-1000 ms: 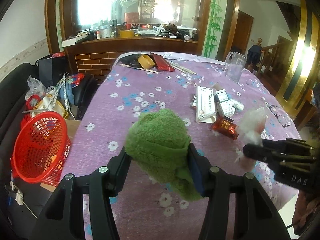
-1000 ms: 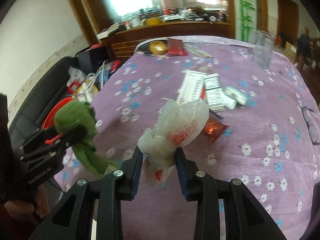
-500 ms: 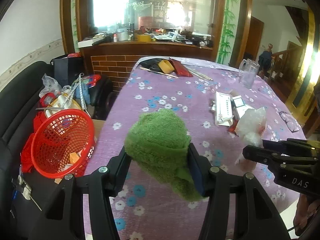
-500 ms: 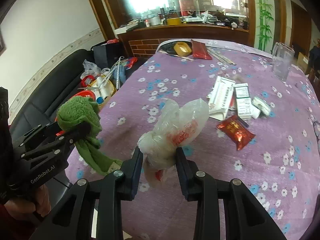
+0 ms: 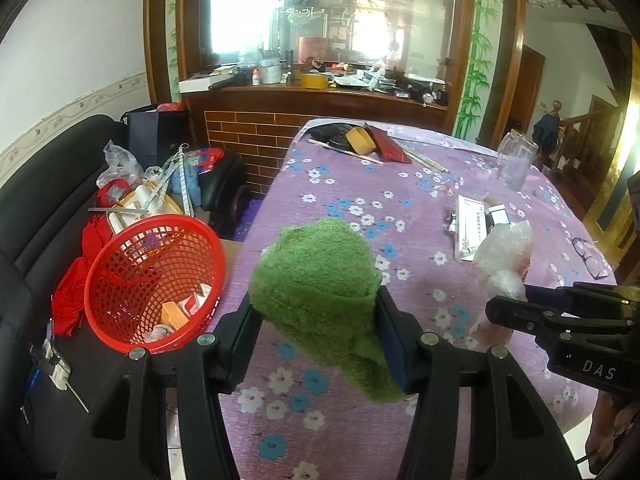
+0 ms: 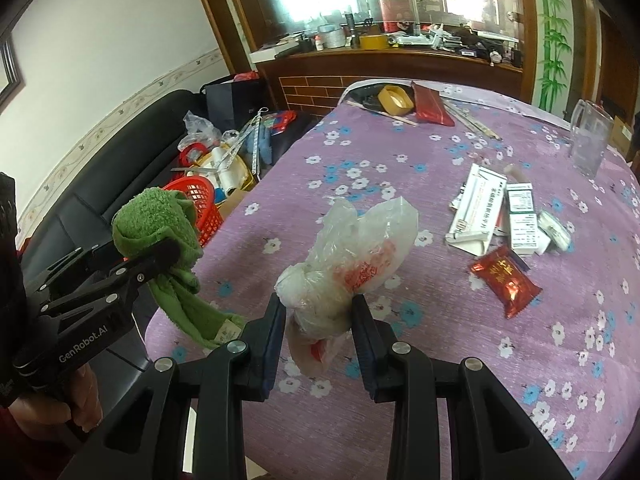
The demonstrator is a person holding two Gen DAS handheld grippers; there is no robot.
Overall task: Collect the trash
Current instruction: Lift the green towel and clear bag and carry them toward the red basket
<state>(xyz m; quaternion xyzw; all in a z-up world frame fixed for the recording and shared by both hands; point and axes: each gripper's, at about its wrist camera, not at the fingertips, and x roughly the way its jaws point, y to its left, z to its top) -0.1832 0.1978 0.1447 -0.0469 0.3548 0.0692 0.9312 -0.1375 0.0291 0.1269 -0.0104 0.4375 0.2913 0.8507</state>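
Green terry cloth (image 5: 316, 280), bunched into a wad, is clamped between the jaws of the left gripper (image 5: 316, 320) and hangs above the near edge of the table (image 5: 400, 184) with its purple flowered cover. Crumpled clear plastic bag (image 6: 352, 256) with red print is clamped likewise in the right gripper (image 6: 318, 320), over the same edge. Red mesh plastic basket (image 5: 152, 280) stands beside the table on the left, tilted, and already contains a few scraps. Judged progress: partial. Both loads are lifted but not yet deposited. Remaining on the table: red foil packet (image 6: 506, 276), white cartons (image 6: 520, 220) and flat white paper pack (image 6: 476, 208). Which of these count as trash cannot be determined.
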